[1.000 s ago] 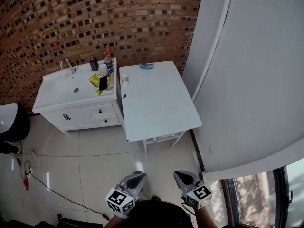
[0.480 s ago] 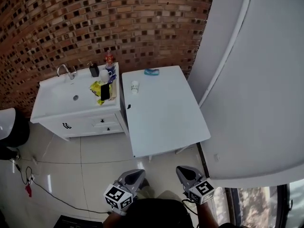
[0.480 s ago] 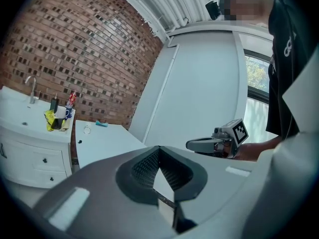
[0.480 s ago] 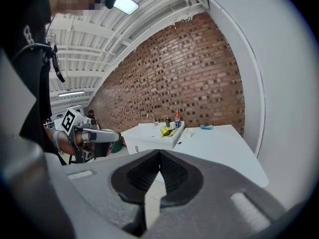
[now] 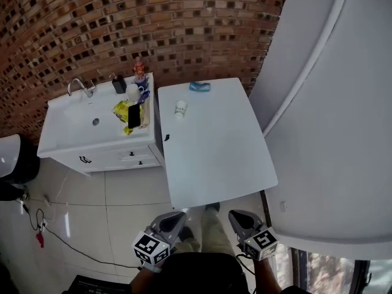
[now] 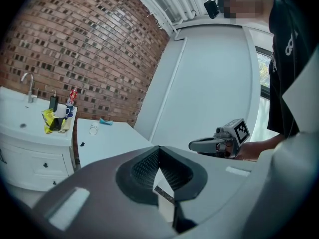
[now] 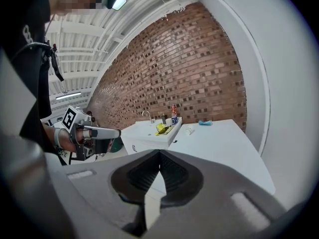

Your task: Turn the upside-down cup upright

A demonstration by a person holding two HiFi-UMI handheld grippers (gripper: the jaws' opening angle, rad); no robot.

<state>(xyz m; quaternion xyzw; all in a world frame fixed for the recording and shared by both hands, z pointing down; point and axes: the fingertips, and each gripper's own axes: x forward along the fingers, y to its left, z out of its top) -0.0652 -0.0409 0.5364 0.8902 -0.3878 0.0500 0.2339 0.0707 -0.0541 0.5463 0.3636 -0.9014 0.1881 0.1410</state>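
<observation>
A small white cup (image 5: pixel 179 108) stands on the far left part of the white table (image 5: pixel 214 152); at this distance I cannot tell which way up it is. It also shows small and far off as the cup (image 6: pixel 93 129) and the cup (image 7: pixel 190 130). My left gripper (image 5: pixel 177 216) and right gripper (image 5: pixel 236 215) hang low at the table's near edge, well short of the cup. Both have their jaws together with nothing between them. The left gripper (image 6: pixel 159 151) and right gripper (image 7: pixel 159 156) both face the table.
A blue object (image 5: pixel 199 87) lies at the table's far edge. Left of the table stands a white sink cabinet (image 5: pixel 92 133) with a tap, bottles, a mug and a yellow cloth. A brick wall (image 5: pixel 153 23) runs behind and a white wall (image 5: pixel 331 115) closes the right side.
The head view has come closer to the table, which now reaches down near the grippers. Both grippers stay low, side by side and shut.
</observation>
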